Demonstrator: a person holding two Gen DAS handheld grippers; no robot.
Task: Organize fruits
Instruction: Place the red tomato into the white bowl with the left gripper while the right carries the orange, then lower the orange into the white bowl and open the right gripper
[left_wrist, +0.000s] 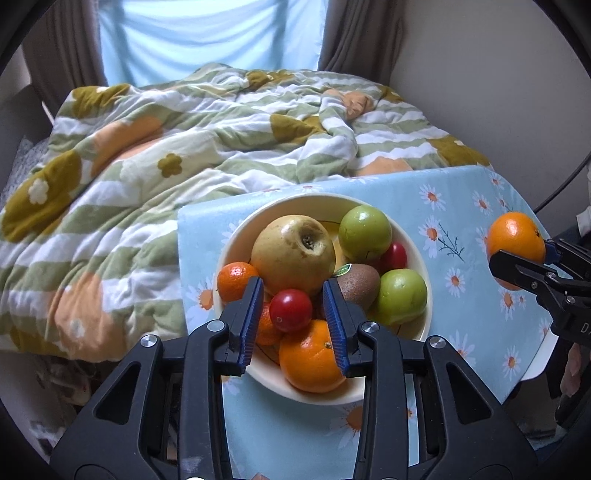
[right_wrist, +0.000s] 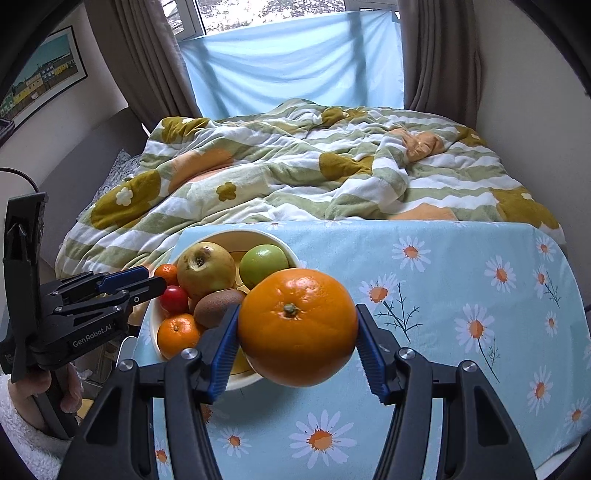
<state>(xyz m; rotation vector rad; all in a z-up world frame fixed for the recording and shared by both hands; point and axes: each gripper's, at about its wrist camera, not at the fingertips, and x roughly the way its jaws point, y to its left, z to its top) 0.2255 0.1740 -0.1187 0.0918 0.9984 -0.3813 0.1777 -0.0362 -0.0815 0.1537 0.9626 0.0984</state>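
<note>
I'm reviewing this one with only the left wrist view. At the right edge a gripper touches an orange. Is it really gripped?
Observer: Yes. In the right wrist view the right gripper has both pads on the orange, held up off the cloth.
Operator: Who holds the left gripper?
Observer: A hand in a white fleecy sleeve grips its handle.
Operator: Anything on the left wall?
Observer: A framed picture of coloured houses.
</note>
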